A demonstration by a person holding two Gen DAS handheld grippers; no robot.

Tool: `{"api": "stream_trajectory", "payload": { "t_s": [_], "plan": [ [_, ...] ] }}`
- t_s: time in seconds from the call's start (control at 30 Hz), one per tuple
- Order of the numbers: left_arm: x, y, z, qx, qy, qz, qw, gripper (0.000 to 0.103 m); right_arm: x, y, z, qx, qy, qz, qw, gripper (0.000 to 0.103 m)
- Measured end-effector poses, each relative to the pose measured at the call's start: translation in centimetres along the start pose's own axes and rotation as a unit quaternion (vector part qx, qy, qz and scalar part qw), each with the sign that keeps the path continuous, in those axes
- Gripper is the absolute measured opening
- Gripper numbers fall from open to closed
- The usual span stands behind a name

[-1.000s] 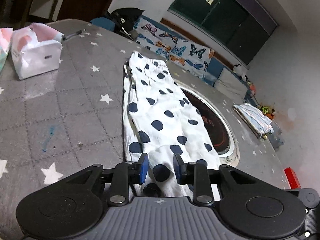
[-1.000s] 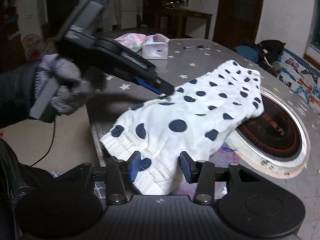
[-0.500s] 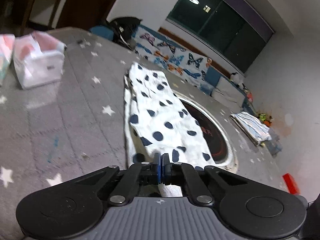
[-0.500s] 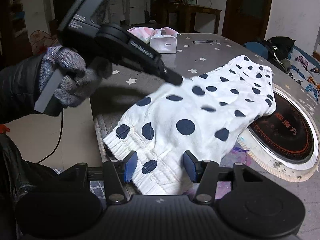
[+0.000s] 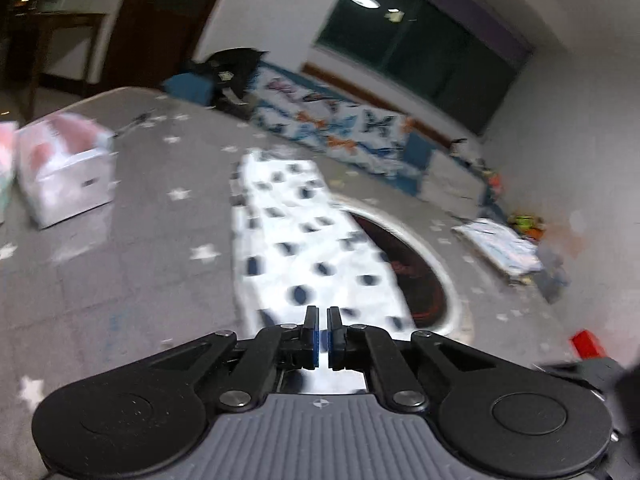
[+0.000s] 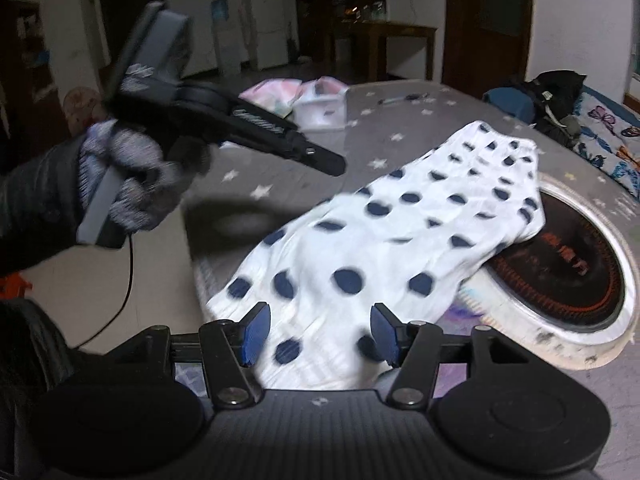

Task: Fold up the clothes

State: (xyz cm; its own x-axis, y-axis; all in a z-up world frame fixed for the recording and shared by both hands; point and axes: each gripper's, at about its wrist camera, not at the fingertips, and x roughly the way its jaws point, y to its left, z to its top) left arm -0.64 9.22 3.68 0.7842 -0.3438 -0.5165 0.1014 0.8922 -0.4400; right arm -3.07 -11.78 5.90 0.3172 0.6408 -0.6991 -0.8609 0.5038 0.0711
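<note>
Garment: white polka-dot clothing (image 6: 404, 240) lies stretched along the grey star-print table (image 6: 400, 120), one side draped over the round burner (image 6: 568, 280) set into the table
Left gripper (image 5: 323, 338): fingers almost together, a thin gap between the blue pads; raised above the near end of the clothing, holding nothing, view blurred
Right gripper (image 6: 320, 334): wide open, pads either side of the near hem, gripping nothing
Beyond the clothing: a white tissue box (image 5: 66, 174) on the table
</note>
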Motion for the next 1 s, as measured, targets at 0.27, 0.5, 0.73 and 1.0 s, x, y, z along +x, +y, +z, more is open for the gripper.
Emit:
{"api": "stream_trajectory", "payload": {
  "t_s": [0.27, 0.5, 0.73, 1.0],
  "plan": [
    [3.6, -0.2, -2.7, 0.003, 0.079, -0.018, 0.9967, 0.004, 0.4, -5.4, 1.4, 0.058, -0.025, -0.062, 0.996, 0.055],
    [3.3, 0.4, -1.3, 0.003, 0.071, -0.013, 0.9974, 0.004, 2.6, -12.8, 2.0, 0.166, -0.029, -0.094, 0.981, 0.045],
    [6.2, 0.8, 2.0, 0.013, 0.061, 0.002, 0.9981, 0.004, 6.3, -17.9, 2.9, 0.211, -0.024, -0.135, 0.968, 0.035],
    [9.7, 0.2, 3.9, 0.022, 0.08, -0.016, 0.9964, 0.007, 9.3, -19.7, 3.5, 0.228, -0.023, -0.101, 0.968, 0.027]
  ]
}}
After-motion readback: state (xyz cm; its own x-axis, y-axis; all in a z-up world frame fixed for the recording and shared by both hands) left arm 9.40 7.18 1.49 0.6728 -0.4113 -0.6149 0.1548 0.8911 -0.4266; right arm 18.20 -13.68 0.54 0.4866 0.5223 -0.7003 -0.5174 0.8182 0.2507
